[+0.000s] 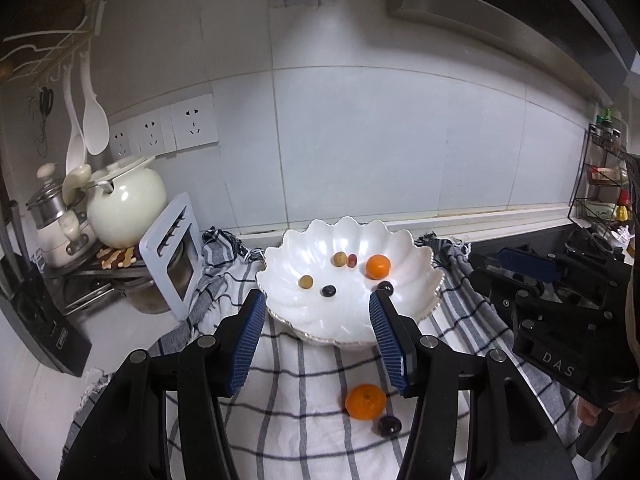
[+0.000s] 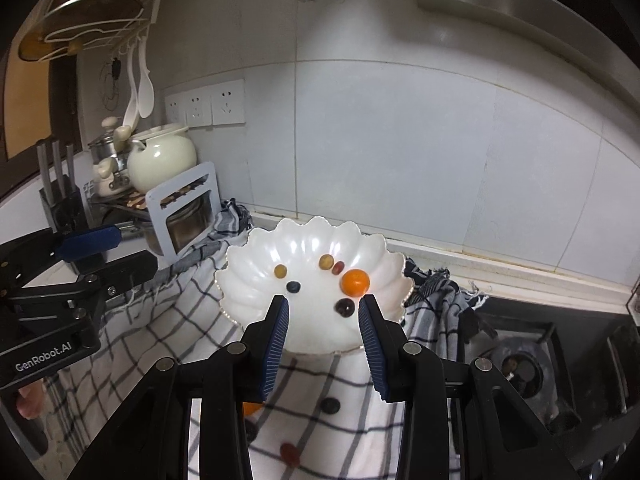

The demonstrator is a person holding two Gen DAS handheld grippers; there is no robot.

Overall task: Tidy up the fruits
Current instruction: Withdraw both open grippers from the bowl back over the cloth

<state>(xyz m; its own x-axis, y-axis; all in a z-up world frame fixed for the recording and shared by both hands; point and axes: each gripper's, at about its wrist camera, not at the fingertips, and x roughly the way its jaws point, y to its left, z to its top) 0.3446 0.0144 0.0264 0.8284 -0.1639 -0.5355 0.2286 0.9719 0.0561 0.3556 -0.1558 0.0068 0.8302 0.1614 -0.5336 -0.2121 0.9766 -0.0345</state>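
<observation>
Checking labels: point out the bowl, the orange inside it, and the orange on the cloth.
bowl (image 1: 420,280), left wrist view, right wall.
orange in bowl (image 1: 377,266), left wrist view, its middle.
orange on cloth (image 1: 365,401), left wrist view, its middle.

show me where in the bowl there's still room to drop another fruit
The near half of the bowl, toward the jaws, is bare, and so is its left slope beyond the yellow grape. The back right is crowded: orange, red grape and dark grape sit close together.

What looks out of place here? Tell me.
Fruit lies loose on the checked cloth instead of in the white bowl: an orange with a dark grape beside it, plus another dark piece and a reddish one. Nothing looks spilled or damaged.
</observation>
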